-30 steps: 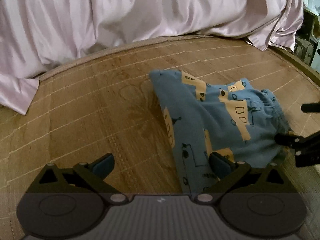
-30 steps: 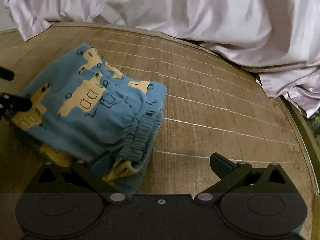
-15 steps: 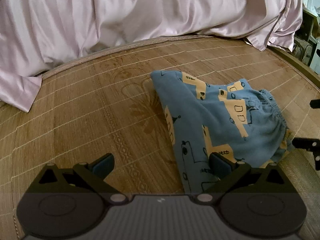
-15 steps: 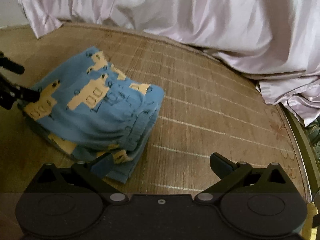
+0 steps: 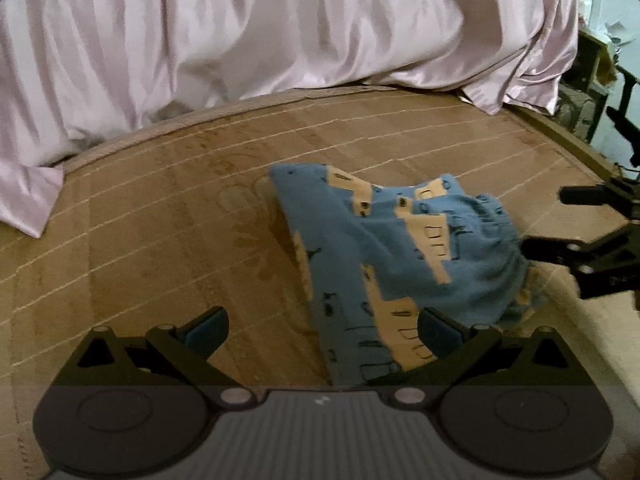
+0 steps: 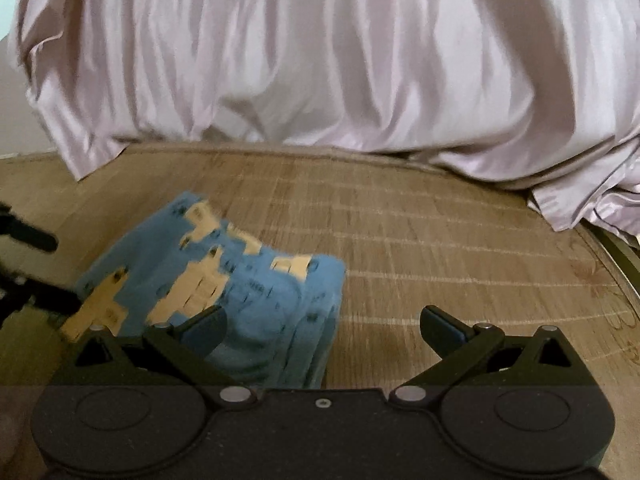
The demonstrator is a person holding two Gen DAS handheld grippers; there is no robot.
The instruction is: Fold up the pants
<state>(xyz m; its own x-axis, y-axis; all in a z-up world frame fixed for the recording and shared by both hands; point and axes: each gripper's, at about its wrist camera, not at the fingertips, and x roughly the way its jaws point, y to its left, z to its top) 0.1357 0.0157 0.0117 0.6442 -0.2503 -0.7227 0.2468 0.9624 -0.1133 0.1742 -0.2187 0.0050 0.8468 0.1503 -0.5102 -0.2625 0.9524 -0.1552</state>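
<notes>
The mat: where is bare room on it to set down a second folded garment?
Bare mat lies left of the folded pants, up to the pink sheet. In the right wrist view, bare mat also lies right of the pants. It is crowded at the pants, where the open left gripper and open right gripper flank them.

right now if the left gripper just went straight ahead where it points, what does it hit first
Probably the woven mat: the left gripper is open over bare mat. The folded blue pants lie by its right finger, which might brush them; depth is unclear.
</notes>
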